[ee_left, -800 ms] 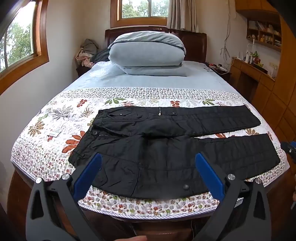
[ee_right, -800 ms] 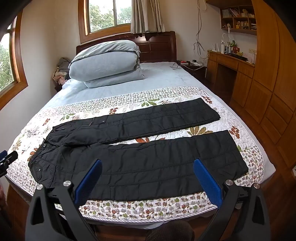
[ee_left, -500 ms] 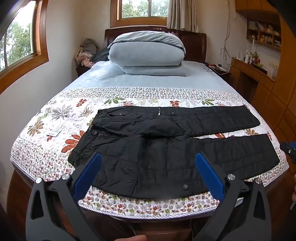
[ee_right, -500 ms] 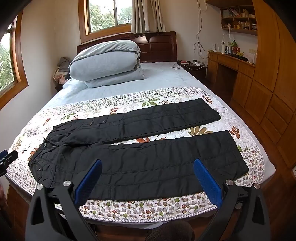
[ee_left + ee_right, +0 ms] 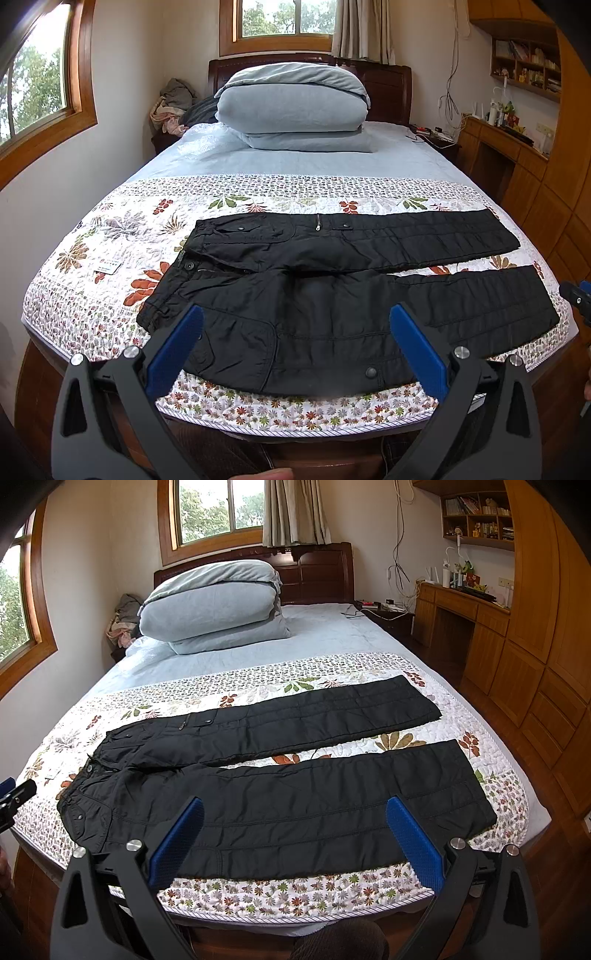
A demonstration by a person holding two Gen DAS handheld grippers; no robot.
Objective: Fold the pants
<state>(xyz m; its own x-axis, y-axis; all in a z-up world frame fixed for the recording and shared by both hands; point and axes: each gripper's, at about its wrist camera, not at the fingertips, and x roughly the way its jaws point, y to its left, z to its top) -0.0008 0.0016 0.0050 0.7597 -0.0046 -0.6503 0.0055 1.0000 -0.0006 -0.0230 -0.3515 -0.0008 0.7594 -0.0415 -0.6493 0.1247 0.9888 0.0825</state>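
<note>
Black pants (image 5: 332, 295) lie flat across the foot of the bed, waist at the left, both legs spread apart toward the right. They also show in the right wrist view (image 5: 280, 786). My left gripper (image 5: 295, 332) is open and empty, held above the near edge of the bed over the hip part. My right gripper (image 5: 295, 823) is open and empty, held over the near leg. The tip of the right gripper shows at the right edge of the left wrist view (image 5: 576, 295).
A floral quilt (image 5: 110, 251) covers the foot of the bed. A folded blue duvet (image 5: 291, 107) lies near the dark headboard. A small paper tag (image 5: 107, 266) lies left of the waist. Wooden desk and cabinets (image 5: 517, 638) stand on the right.
Both views have shifted only slightly; the grippers have drifted a little toward the bed. The pants have not moved.
</note>
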